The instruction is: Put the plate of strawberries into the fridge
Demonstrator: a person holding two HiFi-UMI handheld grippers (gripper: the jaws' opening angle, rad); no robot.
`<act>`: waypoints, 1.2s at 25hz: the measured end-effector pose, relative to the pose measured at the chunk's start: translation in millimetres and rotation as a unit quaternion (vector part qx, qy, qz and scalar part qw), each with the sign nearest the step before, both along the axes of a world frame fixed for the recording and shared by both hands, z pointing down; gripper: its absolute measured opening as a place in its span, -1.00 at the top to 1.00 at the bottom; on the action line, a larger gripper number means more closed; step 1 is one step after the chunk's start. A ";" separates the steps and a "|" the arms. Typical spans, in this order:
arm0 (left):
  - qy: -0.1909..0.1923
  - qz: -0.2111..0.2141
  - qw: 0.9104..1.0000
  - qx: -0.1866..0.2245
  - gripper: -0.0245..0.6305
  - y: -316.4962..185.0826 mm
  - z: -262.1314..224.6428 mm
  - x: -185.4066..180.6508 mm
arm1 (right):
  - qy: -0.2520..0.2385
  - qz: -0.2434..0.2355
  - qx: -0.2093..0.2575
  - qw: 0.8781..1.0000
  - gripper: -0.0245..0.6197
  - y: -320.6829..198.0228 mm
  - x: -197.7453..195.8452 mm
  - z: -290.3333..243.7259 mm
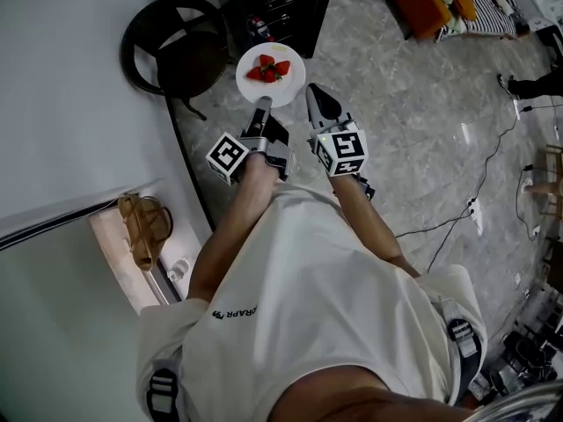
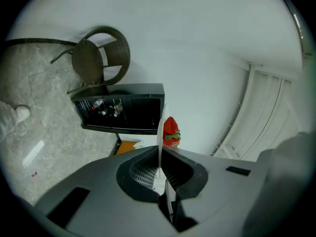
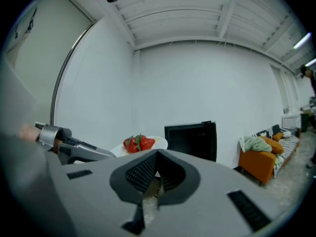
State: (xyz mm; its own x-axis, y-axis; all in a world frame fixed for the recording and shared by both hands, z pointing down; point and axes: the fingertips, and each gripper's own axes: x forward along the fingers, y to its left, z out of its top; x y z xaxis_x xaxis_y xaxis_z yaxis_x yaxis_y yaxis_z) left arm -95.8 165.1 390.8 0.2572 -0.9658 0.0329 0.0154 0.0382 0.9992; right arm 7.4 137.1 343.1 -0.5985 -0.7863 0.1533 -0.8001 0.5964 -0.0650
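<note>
The left gripper [image 1: 261, 105] carries the whole white plate [image 1: 290, 86] by one pinch at its near rim, and that is the risk: any tilt or jolt on the way could swing the plate in the jaws or roll the strawberries [image 1: 268, 69] off its far edge. The left gripper view shows the jaws closed almost fully on the thin rim, with a berry just beyond them. The right gripper [image 1: 318, 104] hangs just beside the plate's right edge, its jaws together with nothing between them. The plate is in the air above the grey stone floor [image 1: 413, 130], the fruit heaped near its middle. Ahead stands a black cabinet [image 1: 277, 7] with bottles inside, probably the fridge, and a wicker chair [image 1: 171, 47] is at its left.
</note>
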 end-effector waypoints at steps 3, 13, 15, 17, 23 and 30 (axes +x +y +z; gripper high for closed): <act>-0.005 0.012 1.000 0.000 0.89 -24.8 0.3 -8.3 | 0.000 0.004 -0.001 1.000 0.89 -25.5 -11.7 0.5; -0.011 0.050 0.999 0.000 0.89 -123.9 -9.9 -33.9 | 0.002 0.039 0.002 0.999 0.89 -120.1 -34.1 -15.3; -0.013 0.058 0.998 0.005 0.89 -124.4 -7.1 -34.0 | 0.005 0.044 0.005 0.999 0.89 -121.5 -35.9 -13.5; -0.009 0.063 0.998 0.006 0.89 -127.2 -4.1 -34.6 | 0.008 0.047 0.005 0.999 0.89 -124.2 -38.4 -11.4; -0.006 0.061 0.998 0.001 0.89 -123.3 -5.1 -33.8 | 0.011 0.052 -0.003 0.999 0.89 -121.2 -31.6 -13.1; -0.009 0.056 0.998 0.002 0.89 -182.8 -1.2 -35.6 | -0.001 0.063 -0.010 0.998 0.89 -184.3 -25.0 -0.8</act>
